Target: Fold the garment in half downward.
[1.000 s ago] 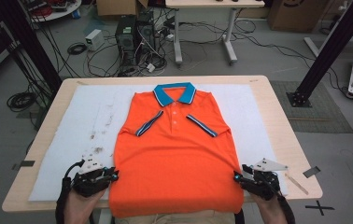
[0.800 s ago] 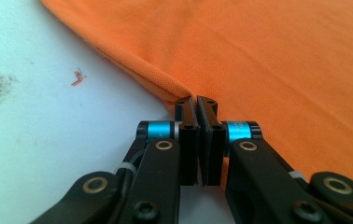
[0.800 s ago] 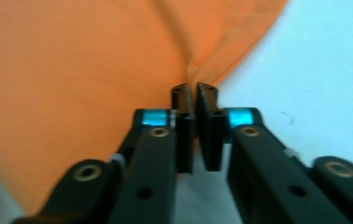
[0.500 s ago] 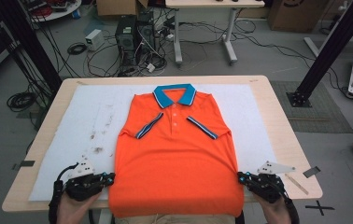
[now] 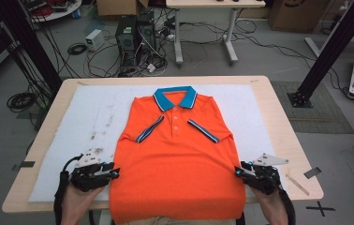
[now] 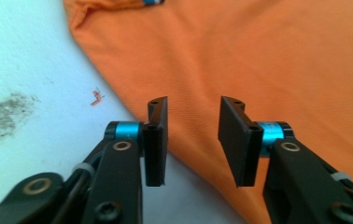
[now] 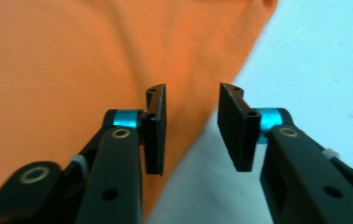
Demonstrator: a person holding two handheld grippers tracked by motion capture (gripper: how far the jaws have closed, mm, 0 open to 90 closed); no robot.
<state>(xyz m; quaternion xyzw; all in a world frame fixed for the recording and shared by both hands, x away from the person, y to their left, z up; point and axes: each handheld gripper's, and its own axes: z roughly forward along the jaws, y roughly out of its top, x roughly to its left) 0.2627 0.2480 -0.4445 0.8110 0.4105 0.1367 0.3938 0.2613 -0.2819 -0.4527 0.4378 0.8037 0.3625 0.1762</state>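
2 grippers are working the bottom corners of the orange polo shirt (image 5: 177, 164), which is lying flat, collar away from the person, on the white mat (image 5: 91, 108) covering the table (image 5: 278, 112). Compared with half a second back, both sets of jaws have just been opening, and nothing is pinched between them now. The left gripper (image 6: 193, 135) is sitting spread over the shirt's left edge, the right gripper (image 7: 191, 130) over the right edge. Looks like they're lining up to re-grab the hem for a fold.
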